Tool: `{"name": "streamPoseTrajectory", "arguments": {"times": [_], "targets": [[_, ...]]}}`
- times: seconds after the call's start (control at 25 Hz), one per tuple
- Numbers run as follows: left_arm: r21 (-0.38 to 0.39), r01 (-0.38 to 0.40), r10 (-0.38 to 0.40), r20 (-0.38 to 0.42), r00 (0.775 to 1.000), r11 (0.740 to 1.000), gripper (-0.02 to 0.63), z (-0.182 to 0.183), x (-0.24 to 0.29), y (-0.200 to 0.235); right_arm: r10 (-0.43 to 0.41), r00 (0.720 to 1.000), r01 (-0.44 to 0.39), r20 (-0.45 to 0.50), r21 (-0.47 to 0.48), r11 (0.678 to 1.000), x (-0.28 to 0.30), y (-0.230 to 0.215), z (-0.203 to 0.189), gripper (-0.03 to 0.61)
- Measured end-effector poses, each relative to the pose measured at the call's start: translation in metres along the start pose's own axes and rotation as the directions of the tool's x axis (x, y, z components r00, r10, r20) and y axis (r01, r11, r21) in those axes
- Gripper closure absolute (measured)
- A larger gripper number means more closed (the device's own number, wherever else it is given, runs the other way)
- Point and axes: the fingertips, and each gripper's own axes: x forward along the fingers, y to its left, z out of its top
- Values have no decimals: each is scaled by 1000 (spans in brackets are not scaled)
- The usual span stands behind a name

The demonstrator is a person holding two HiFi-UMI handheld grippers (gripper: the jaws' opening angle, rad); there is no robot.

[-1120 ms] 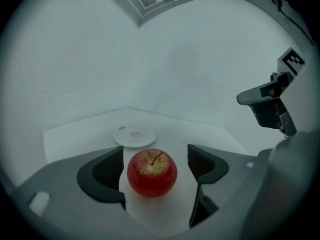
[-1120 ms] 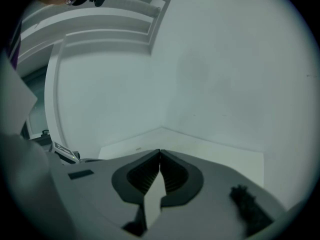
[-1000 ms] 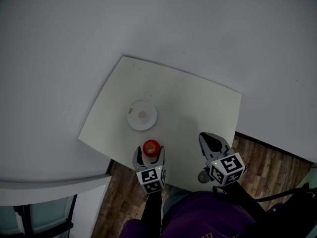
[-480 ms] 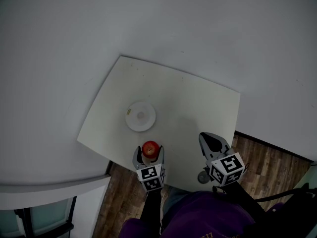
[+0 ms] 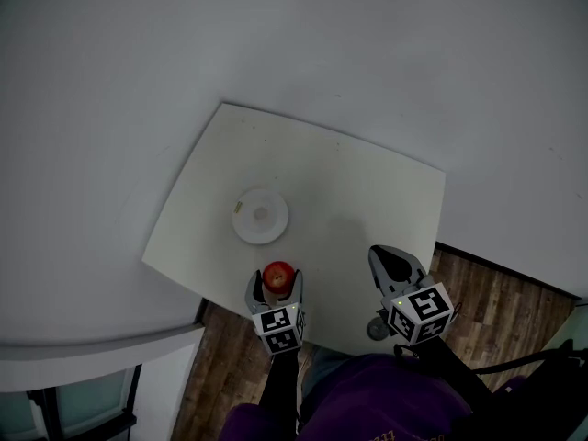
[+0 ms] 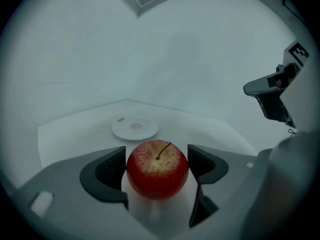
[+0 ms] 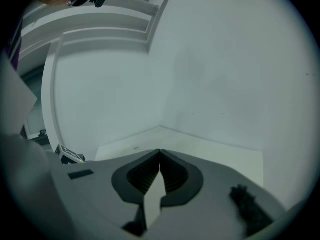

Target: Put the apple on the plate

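**Apple gripped near the table edge: slip or roll-off is the main risk**

Nearest, bottom centre of the head view: L gripper (image 5: 277,285) has its jaws clamped on the apple (image 6: 157,170), pads on its two sides, stem up. Can't tell if it's lifted or resting on the table (image 5: 349,200). It sits right at the table's near edge, w/ wood floor (image 5: 496,301) below.

- Risk 1: the apple is round & smooth, held only at its sides. A quick swing or loosened grip could prob. let it slide out, and from here it'd go off the edge to the floor.

R gripper (image 7: 160,156), lower right of the head view, has its jaws together w/ nothing btw them. It's well apart from the apple and no help if the apple slips.

Further in, centre of the frame: the plate (image 6: 150,133), small, shallow & empty, near the apple but not touching.

- Risk 2: coming in low, the jaw tips could knock the rim & shove the plate.
- Risk 3: released off-centre or from too high, the apple could roll over the low rim.
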Motion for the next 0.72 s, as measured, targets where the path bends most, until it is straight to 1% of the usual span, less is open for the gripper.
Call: {"name": "streamPoseTrajectory", "arguments": {"times": [0.28,0.72], "targets": [[-11,2,-2,12,1000,1000,225,4,0,1,1,1000,-1,-5,1,1000,3,1,-1,566],[7,27,-27,44,999,1000,227,22,6,-1,2,1000,-2,-11,1,1000,5,3,-2,566]]}}
